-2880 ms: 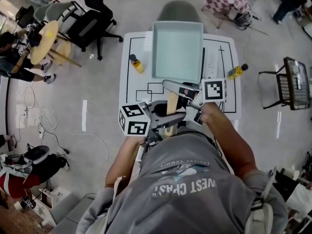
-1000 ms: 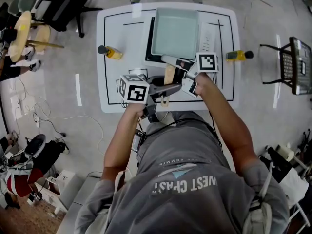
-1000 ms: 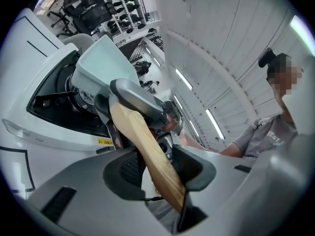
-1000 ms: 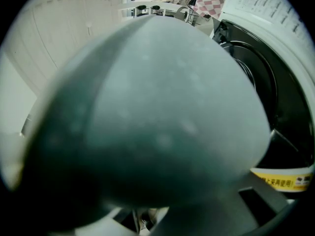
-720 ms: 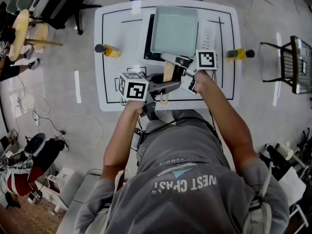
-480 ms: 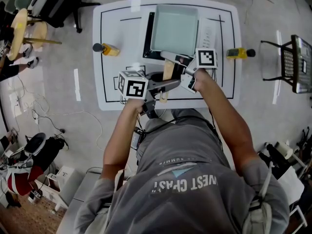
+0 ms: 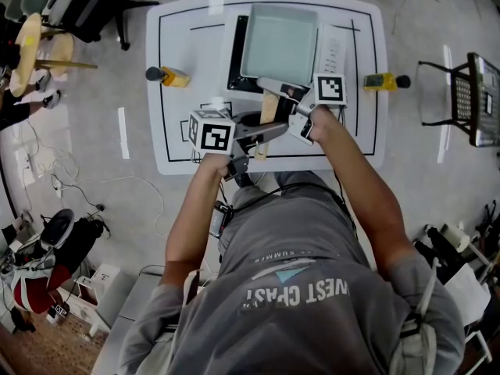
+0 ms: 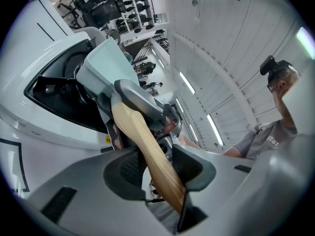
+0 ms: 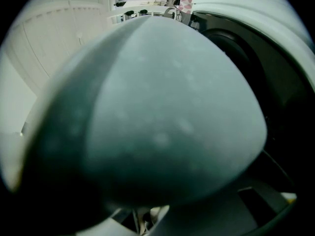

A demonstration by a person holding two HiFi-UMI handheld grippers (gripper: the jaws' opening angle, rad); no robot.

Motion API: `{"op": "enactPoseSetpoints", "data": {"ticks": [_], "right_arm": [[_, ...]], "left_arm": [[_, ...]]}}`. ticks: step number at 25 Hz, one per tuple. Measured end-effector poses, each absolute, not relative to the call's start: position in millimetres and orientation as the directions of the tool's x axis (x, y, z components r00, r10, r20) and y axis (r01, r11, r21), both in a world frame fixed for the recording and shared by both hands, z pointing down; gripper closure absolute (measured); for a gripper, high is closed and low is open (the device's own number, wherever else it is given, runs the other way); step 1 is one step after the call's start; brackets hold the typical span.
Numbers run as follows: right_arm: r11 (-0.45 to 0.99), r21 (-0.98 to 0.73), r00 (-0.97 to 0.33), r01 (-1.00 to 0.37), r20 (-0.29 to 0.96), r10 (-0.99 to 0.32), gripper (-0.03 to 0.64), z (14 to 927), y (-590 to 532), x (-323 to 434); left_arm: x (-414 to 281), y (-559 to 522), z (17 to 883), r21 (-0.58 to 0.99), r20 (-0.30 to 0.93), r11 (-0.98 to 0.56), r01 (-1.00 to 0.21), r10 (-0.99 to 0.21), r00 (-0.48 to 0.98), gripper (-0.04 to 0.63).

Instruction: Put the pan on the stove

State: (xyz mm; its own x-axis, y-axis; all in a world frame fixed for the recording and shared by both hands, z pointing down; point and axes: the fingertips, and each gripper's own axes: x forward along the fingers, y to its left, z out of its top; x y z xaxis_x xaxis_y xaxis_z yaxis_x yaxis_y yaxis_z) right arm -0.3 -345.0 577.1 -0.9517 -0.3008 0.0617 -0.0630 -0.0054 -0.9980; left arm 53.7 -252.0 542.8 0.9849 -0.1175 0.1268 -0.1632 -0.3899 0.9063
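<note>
A square pale-teal pan (image 7: 280, 45) with a wooden handle (image 7: 264, 116) hangs over the black stove (image 7: 235, 53) on the white table (image 7: 183, 143). My left gripper (image 7: 251, 137) is shut on the wooden handle, which runs between its jaws in the left gripper view (image 8: 160, 168). My right gripper (image 7: 295, 100) is clamped on the grey neck where the handle meets the pan. In the right gripper view the pan's body (image 9: 162, 107) fills the picture and hides the jaws. The stove (image 9: 251, 68) shows beyond it.
A yellow bottle (image 7: 168, 76) stands left of the stove, and another yellow bottle (image 7: 384, 80) lies near the table's right edge. A white strip-shaped device (image 7: 334, 49) lies right of the stove. Chairs (image 7: 86, 6) stand at the far left, a wire rack (image 7: 480, 100) at the right.
Both grippers keep their hold on the pan. Over the last second it has stayed above the stove and edged slightly farther across the table.
</note>
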Motion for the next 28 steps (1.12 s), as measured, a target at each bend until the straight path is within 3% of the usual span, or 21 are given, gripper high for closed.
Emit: {"op": "enactPoseSetpoints", "data": {"ticks": [6, 10, 22, 28], "right_arm": [[-0.020, -0.998, -0.948, -0.066, 0.069, -0.310, 0.485, 579, -345, 3], [-0.015, -0.998, -0.952, -0.066, 0.067, -0.298, 0.447, 579, -344, -5], [-0.024, -0.995, -0.934, -0.099, 0.101, -0.341, 0.442, 577, -344, 8], [-0.010, -0.990, -0.925, -0.138, 0.133, -0.356, 0.431, 582, -342, 8]], "left_arm": [[55, -252, 546, 0.905, 0.143, -0.384, -0.184, -0.133, 0.981, 0.440], [49, -253, 557, 0.894, 0.190, -0.382, -0.234, -0.151, 0.970, 0.448], [54, -249, 551, 0.922, 0.092, -0.358, -0.151, -0.177, 0.980, 0.446], [41, -252, 549, 0.902, 0.118, -0.386, -0.195, -0.213, 0.970, 0.386]]}}
